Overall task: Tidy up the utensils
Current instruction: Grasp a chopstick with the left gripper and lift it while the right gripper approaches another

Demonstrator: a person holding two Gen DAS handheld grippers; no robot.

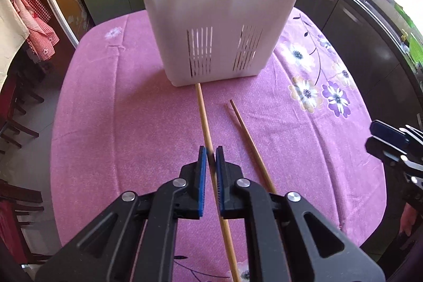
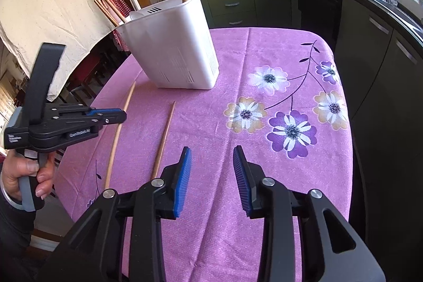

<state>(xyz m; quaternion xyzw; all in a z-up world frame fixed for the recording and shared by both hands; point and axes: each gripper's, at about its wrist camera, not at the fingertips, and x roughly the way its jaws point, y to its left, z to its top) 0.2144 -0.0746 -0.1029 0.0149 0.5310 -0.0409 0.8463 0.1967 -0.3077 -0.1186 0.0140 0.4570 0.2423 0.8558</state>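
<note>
The bench [image 2: 238,49] is covered with a purple flowered cloth and it carries everything. Near its far side stands the white holder [image 1: 219,25], a tall box with slots low in its wall. About 5 chopsticks already stand in it, leaning to different sides.

2 chopsticks remain outside the holder. The pale chopstick [image 1: 205,120] runs from just in front of the holder's base back toward the camera, and the left tongs [image 1: 210,157] are closed on it at about the middle, the blue pads pressing its 2 sides. Its far tip seems to be very near the holder's foot; if it touches I cannot tell. The dark chopstick [image 1: 246,134] lies just beside it on the cloth, free, and no tongs touch it.

The right tongs [image 2: 212,171] hang over the cloth at a narrow half opening, with nothing between the pads.

The step in hand, I think, is to lift the pale chopstick and put it in the holder. To do this well, keep the grip firm, because a thin round stick can turn between the pads. Raise it until the lower tip is above the rim, bring it more upright, and release only when the tip is inside. The dark chopstick is close, so lift straight and do not drag.
</note>
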